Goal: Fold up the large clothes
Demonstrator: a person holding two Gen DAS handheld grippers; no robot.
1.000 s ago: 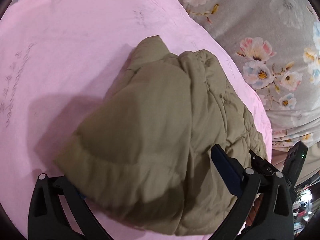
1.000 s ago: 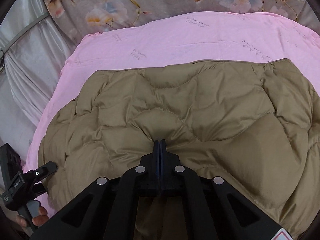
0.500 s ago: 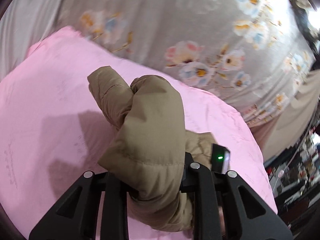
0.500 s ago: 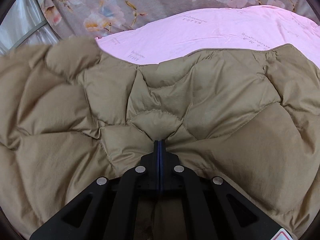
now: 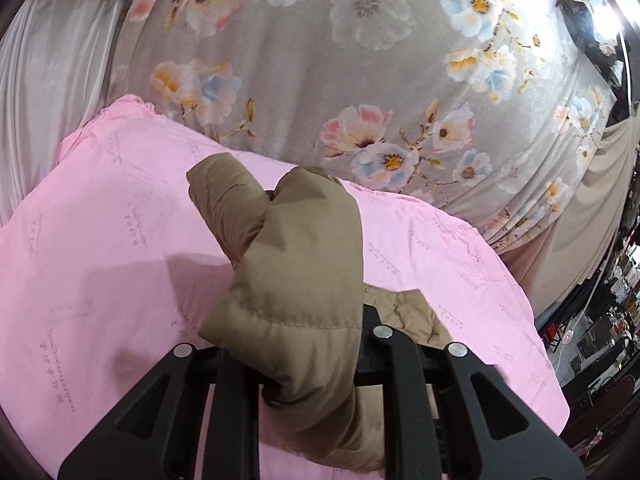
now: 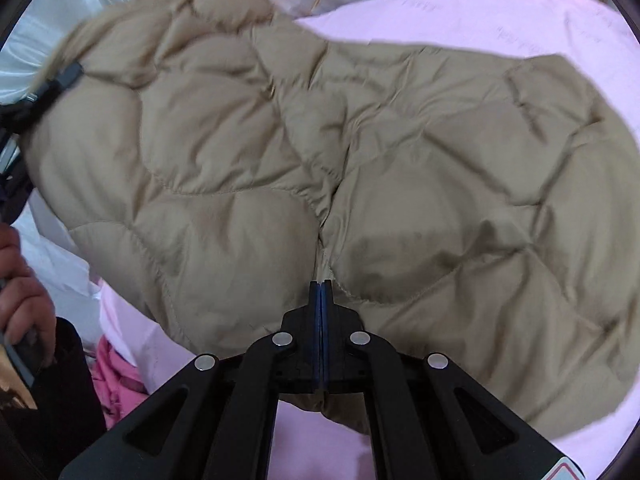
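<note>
**A:** ok so the setup: pink sheet (image 5: 100, 280) over a bed, grey floral cover (image 5: 360, 60) filling the top of the left view, shiny curtain at the upper left. The tan puffer jacket (image 6: 360, 160) lies across the sheet and takes up most of the right view.

**B:** what changed in the last second though?

**A:** Big one. A second ago the left gripper (image 5: 304, 344) was spread wide over the jacket's edge, and the jacket lay flat. Now it's pinched a thick wad of that edge and hauled it up. In the left view the fabric bulges out over the fingers at center, with floral cover behind it where there was only sheet before.

**B:** and the right one?

**A:** Right gripper (image 6: 322, 292) hasn't budged: fingers pressed together on a seam fold at bottom center, same as before. In its view the left half of the jacket has risen off the sheet toward the upper left, blurry from motion, and you can see the left tool gripping there.

**B:** so a fold's starting?

**A:** That's my read. One side's lifted, the other's anchored, but nothing's been laid over yet, so I'd call it early.
</note>
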